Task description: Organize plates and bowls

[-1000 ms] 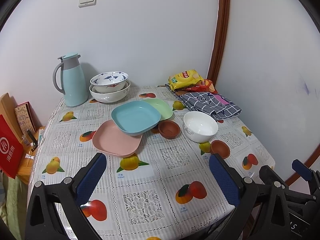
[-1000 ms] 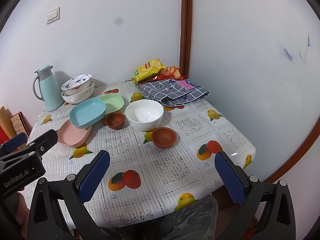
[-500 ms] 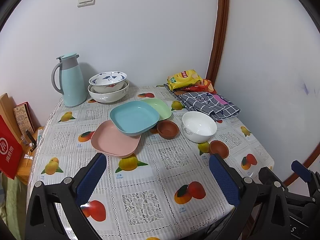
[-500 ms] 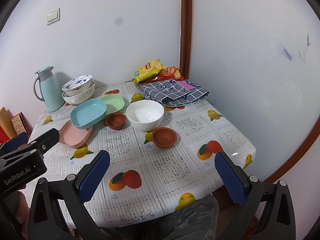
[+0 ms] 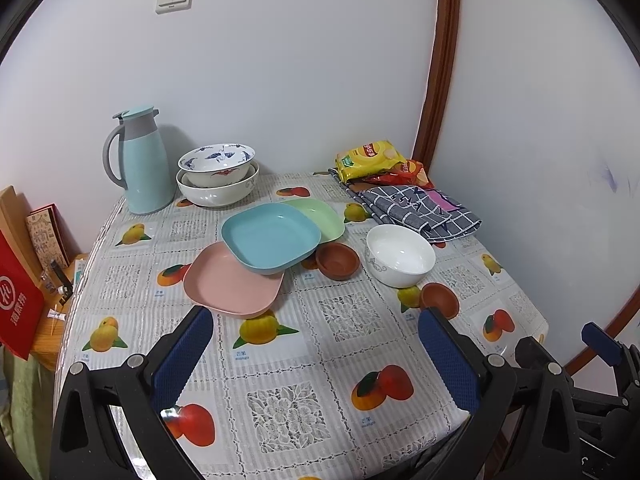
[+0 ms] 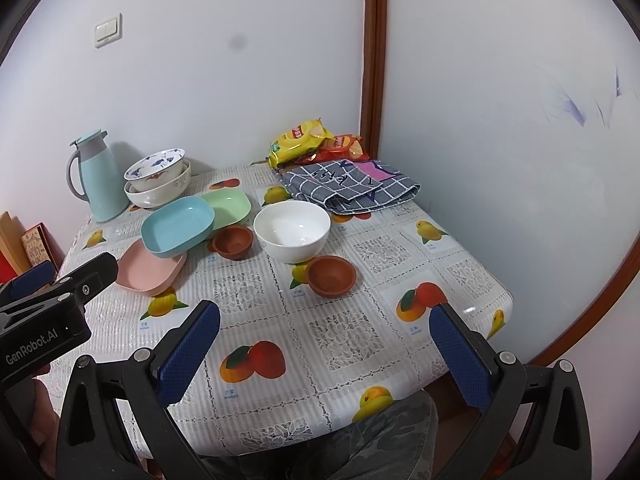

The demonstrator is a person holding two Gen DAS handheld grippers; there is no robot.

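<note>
both tools hang over the near edge of the square table with the fruit-print oilcloth (image 5: 304, 344), and neither touches anything. the left gripper (image 5: 320, 344) has its blue-padded jaws spread wide with nothing between them, and the right gripper (image 6: 326, 340) is spread just as wide, also holding nothing.

out in the middle of the cloth the dishes sit in a loose cluster. a shallow pink plastic square plate (image 5: 234, 286) lies flat, nearest the left tool. a light blue plastic square plate (image 5: 270, 236) rests tilted on top, its near edge over the pink one and its far edge over a pale green plastic square plate (image 5: 322, 216) behind it. a small brown clay bowl (image 5: 338, 260) sits just beside the blue plate, and a round white ceramic bowl (image 5: 400, 254) stands to the right of that. a second small brown clay bowl (image 6: 331, 275) lies nearer the front, close to the white bowl.

at the back, by the wall, a white bowl with blue painted birds (image 5: 216, 162) is nested in a larger cream ceramic bowl (image 5: 218, 190), next to a pale teal thermos jug with a grey handle (image 5: 140, 164). a folded grey checked cloth (image 6: 348, 186) and yellow and red snack bags (image 6: 308, 140) fill the far right corner.
</note>
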